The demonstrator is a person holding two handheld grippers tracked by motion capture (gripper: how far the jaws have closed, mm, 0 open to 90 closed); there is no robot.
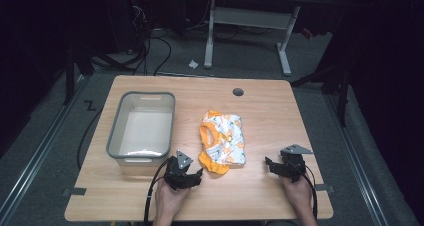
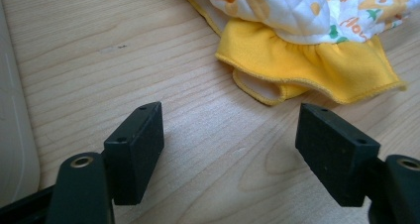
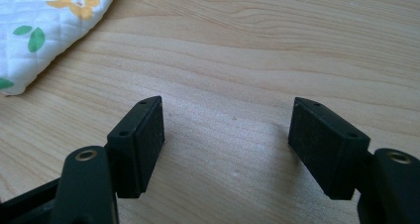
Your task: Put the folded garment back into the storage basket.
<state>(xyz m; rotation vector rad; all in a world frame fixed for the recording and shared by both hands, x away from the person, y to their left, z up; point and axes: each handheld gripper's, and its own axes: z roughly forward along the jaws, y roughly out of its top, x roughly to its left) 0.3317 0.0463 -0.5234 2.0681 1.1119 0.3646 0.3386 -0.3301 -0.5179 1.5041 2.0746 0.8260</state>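
Brightly lit tabletop [image 1: 260, 116] from above, dark surroundings; soft shadows under sharp fingers [image 2: 136, 144]; slightly soft overall.

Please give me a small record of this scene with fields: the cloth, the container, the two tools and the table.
cloth: small yellow and white printed garment, lying folded near the table's middle
container: grey-rimmed plastic bin, nothing in it, left of the garment
left tool: open, nothing between the jaws, near the garment's yellow ruffled edge, not touching it
right tool: open, over bare wood, right of the garment
table: light wooden top with a round hole at the far side
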